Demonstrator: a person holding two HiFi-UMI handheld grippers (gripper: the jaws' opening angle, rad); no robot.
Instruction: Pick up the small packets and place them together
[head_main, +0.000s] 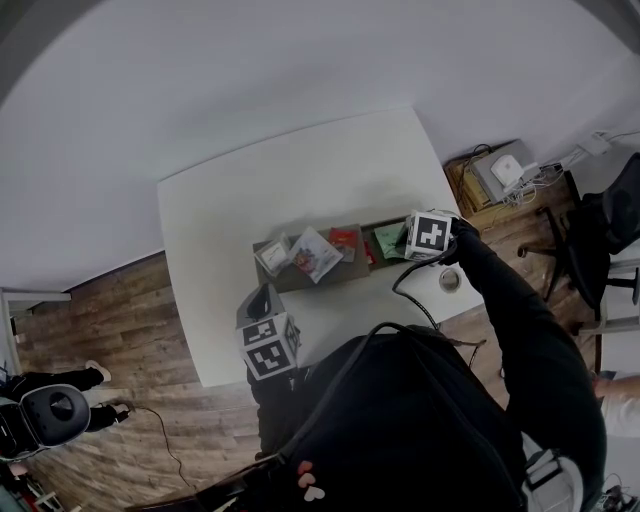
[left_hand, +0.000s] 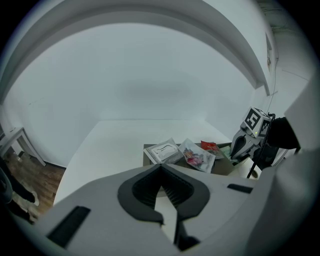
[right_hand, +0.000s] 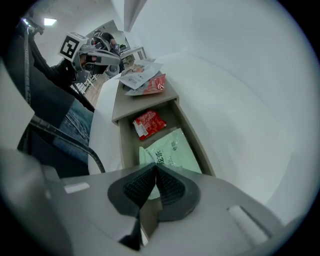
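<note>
A shallow brown tray (head_main: 293, 280) lies on the white table (head_main: 250, 190). On it are a white packet (head_main: 273, 255), a colourful packet (head_main: 315, 253) and a red packet (head_main: 343, 240). My right gripper (right_hand: 156, 165) points steeply down into the tray's right end, its jaws shut on the near edge of a green packet (right_hand: 172, 148). A second red packet (right_hand: 148, 123) lies just beyond it. My left gripper (left_hand: 161, 167) hovers over the table's near edge, short of the tray, shut and holding nothing. From there the white packet (left_hand: 164, 151) and colourful packet (left_hand: 196, 156) show ahead.
A small round fitting (head_main: 450, 280) sits in the table near its right edge. Right of the table stand a low shelf with devices and cables (head_main: 500, 178) and an office chair (head_main: 595, 225). Someone's legs and shoes (head_main: 60, 395) are on the wooden floor at the left.
</note>
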